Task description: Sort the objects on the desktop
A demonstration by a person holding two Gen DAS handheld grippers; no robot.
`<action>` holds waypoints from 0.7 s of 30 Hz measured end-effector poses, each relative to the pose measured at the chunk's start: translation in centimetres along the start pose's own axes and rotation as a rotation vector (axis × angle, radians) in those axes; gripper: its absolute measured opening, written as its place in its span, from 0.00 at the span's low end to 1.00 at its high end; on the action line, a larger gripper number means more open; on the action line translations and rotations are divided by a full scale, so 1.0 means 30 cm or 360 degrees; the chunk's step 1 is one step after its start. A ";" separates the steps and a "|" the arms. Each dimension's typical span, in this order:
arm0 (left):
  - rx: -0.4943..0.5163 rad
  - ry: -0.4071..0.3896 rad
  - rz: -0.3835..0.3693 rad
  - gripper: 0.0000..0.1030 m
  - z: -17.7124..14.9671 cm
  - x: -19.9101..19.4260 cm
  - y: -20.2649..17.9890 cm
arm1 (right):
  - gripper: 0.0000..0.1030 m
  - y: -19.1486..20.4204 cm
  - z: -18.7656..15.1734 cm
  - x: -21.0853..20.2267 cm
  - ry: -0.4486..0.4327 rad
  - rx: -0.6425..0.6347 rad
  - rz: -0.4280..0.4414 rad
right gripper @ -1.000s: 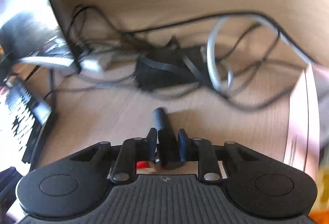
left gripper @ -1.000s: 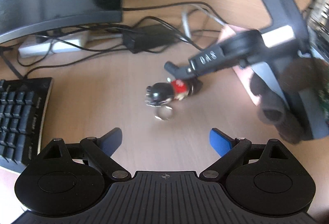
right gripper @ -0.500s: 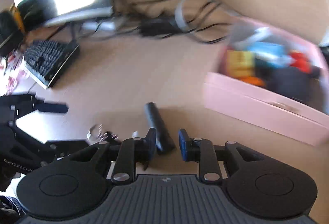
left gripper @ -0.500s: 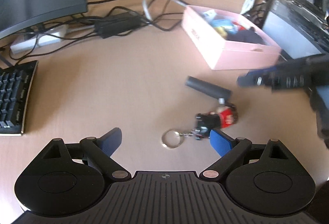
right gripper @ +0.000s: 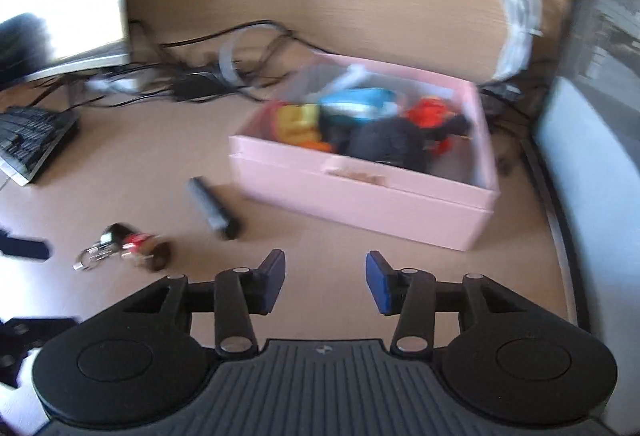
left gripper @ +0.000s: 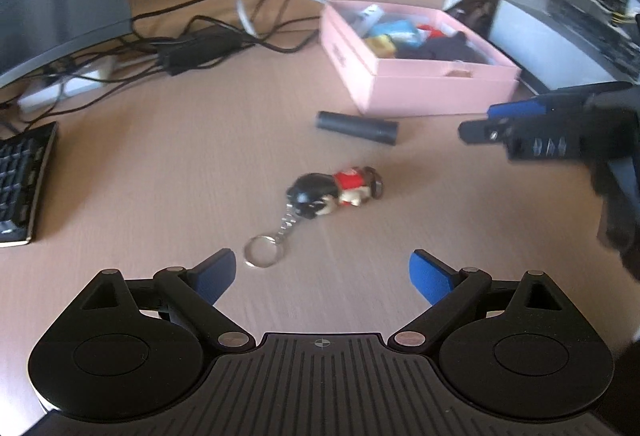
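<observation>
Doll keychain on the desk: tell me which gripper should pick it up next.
Left, probably. The left gripper is open and aimed at the doll keychain, whose ring lies just ahead of its fingertips. The right gripper, open and empty, faces the pink box, with the keychain off to its side.

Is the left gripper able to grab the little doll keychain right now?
Probably yes. The left gripper is open and empty, and the doll keychain lies on bare desk just ahead of its fingers, with nothing between them. The black tube lies farther off.
</observation>
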State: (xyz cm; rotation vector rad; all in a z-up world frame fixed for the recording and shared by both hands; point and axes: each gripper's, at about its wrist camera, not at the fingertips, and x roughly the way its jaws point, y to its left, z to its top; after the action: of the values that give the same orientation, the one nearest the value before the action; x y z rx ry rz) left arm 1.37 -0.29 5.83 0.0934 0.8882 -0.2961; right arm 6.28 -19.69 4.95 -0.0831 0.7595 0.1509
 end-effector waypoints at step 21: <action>-0.0107 0.0034 0.0150 0.97 0.070 0.019 0.007 | 0.23 0.041 -0.026 0.096 0.0045 -0.0501 -0.0051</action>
State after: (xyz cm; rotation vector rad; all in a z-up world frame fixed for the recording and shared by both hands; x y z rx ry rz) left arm 3.34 -0.64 6.71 0.0761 0.9114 -0.1773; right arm 7.58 -18.26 2.37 -0.3968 0.7571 0.2382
